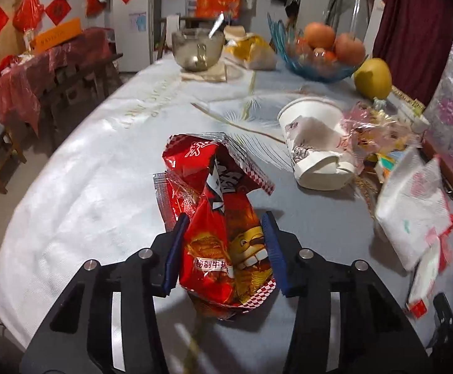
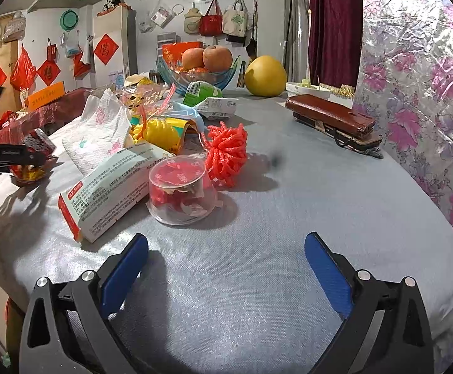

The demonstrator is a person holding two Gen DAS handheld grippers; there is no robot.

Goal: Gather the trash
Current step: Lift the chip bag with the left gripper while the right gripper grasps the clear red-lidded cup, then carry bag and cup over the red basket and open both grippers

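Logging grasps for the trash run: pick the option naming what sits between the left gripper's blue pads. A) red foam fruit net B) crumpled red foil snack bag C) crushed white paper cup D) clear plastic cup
B: the left gripper clamps the crumpled red foil snack bag between both blue pads.

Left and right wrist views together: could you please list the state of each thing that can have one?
Left gripper: shut on the crumpled red foil snack bag.
Right gripper: open, holding nothing.
White paper cup: crushed, on its side.
Clear plastic cup: upside down.
Brown leather case: closed, lying flat.
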